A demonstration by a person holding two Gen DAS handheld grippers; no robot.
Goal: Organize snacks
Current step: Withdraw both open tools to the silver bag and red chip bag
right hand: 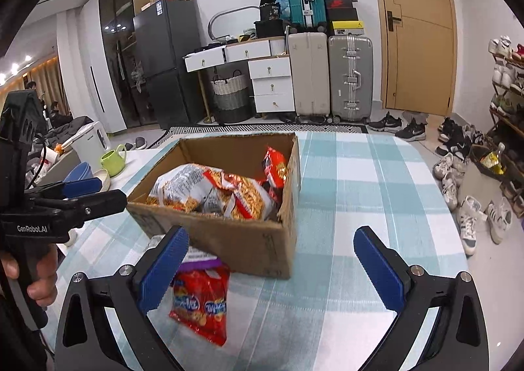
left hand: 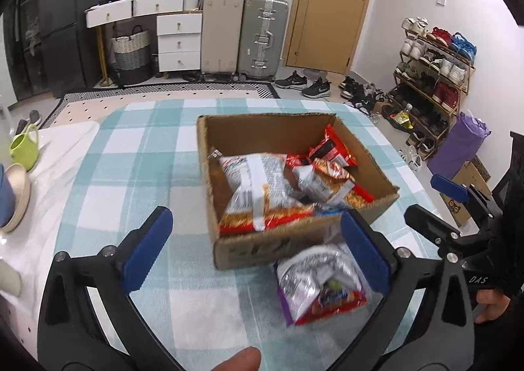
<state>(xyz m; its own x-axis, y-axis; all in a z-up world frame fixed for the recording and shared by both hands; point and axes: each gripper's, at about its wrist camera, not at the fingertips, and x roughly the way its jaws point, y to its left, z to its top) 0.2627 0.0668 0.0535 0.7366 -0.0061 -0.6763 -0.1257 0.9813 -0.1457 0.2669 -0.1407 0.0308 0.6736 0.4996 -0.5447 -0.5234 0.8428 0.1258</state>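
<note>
Checked tablecloth w/ cardboard box part-filled w/ snack packs, one loose snack bag just outside its near wall; left gripper & right gripper both spread wide, empty: best re-grip bag mid-body, lift clear over rim.

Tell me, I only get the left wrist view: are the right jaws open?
Observer: Yes. The right gripper has its jaws wide apart, pressing on nothing.
Operator: What does the loose packet look like from that side?
Observer: The packet shows a red printed front with a purple top edge, flat in front of the box.
Operator: Anything behind the mug?
Observer: A white appliance stands behind the mug.
</note>
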